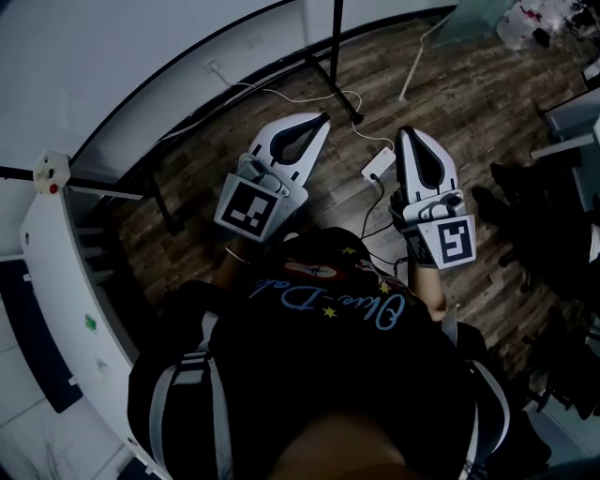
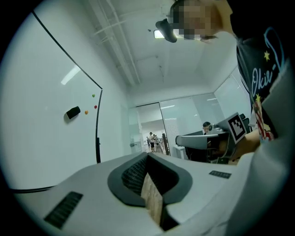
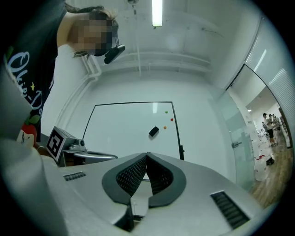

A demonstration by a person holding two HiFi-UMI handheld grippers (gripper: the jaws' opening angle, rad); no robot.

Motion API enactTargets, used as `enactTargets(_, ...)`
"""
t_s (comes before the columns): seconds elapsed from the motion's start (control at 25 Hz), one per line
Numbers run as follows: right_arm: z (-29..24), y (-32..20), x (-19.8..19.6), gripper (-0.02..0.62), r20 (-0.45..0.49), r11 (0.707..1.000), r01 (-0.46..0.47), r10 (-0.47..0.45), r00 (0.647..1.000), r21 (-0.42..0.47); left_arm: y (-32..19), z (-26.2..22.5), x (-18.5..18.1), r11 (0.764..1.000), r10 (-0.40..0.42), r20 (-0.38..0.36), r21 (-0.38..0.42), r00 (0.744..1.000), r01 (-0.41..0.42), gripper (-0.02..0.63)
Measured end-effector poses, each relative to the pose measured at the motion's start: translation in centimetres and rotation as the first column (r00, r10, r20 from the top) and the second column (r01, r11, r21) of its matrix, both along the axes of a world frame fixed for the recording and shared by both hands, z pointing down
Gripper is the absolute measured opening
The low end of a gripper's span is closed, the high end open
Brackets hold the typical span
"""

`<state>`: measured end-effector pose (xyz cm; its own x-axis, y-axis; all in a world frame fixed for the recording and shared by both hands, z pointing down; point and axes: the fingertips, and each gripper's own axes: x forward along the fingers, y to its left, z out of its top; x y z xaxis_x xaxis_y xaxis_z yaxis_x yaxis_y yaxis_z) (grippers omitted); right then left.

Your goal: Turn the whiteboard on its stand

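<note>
Whiteboard with eraser and magnets; floor cables beside stand

head view: pretty dim, wood floor murky, shirt nearly black | gripper views: way brighter, ceiling tube light overhead, glare streak on whiteboard | heavy fisheye bend, black corners | closest foreground kinda soft
</note>
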<state>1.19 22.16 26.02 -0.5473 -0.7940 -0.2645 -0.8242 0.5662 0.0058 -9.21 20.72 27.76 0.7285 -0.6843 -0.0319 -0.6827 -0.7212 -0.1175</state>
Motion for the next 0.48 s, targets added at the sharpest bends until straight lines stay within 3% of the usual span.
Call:
enactTargets(0.12,0.1,-0.1,1.1,0.021,0.002,1.000,0.006,-0.006,1.000,0.004,-0.1,-0.1,0.6,1.000,-0.006,0.020,0.026,1.000,0.006,0.014)
enactTargets(0.48,0.7,-0.8,6.1,0.021,0.023,0.998,-0.062,0.062,0.998,-0.016,-0.7,1.6,3.2,0.999,0.027,0.035,-0.020,0.999,-0.026,0.014)
